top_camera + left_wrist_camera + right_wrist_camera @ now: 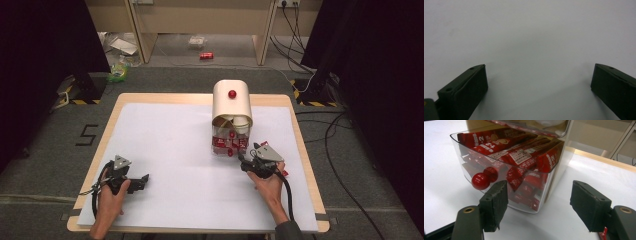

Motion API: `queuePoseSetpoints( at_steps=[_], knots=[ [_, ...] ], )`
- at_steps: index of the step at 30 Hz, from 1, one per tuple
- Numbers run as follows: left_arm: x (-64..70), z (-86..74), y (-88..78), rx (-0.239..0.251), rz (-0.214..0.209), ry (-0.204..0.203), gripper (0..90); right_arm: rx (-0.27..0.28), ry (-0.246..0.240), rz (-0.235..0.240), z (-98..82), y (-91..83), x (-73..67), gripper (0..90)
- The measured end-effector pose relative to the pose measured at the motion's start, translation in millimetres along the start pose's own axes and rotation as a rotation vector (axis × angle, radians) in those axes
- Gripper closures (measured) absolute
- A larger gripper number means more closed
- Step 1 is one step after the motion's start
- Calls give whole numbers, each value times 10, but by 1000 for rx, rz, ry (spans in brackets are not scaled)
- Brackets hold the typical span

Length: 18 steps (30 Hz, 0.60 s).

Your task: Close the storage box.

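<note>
A cream box [232,102] with a red knob [232,93] on top stands at the back middle of the table. At its foot sits a clear drawer [229,142] [506,170], drawn out and full of red sachets [524,155], with a red ball knob [480,181] on its front. My right gripper [248,157] [541,205] is open close in front of the drawer's right corner, with nothing between its pads [495,200]. My left gripper [144,180] [539,85] is open low over the white sheet at front left, holding nothing.
A white sheet [180,150] covers the wooden table [300,145]. A small red scrap [602,236] shows under my right gripper. Beyond the table lie cables [345,150], a red can [206,56] on the floor and desk legs.
</note>
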<state>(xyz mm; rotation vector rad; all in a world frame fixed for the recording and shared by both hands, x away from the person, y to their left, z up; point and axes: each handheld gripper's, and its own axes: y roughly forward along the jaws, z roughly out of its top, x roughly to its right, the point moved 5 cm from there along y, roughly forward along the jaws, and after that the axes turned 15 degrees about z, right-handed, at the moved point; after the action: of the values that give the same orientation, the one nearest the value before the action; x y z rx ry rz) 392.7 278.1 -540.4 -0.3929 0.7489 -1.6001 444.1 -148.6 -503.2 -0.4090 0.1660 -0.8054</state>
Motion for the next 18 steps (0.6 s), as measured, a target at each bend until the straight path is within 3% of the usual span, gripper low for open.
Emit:
queuePoseSetpoints(
  at_steps=[18],
  knots=[
    [0, 0, 0, 0, 0, 0, 3, -14, 21, -17, 54, 97, 92, 298]
  ],
)
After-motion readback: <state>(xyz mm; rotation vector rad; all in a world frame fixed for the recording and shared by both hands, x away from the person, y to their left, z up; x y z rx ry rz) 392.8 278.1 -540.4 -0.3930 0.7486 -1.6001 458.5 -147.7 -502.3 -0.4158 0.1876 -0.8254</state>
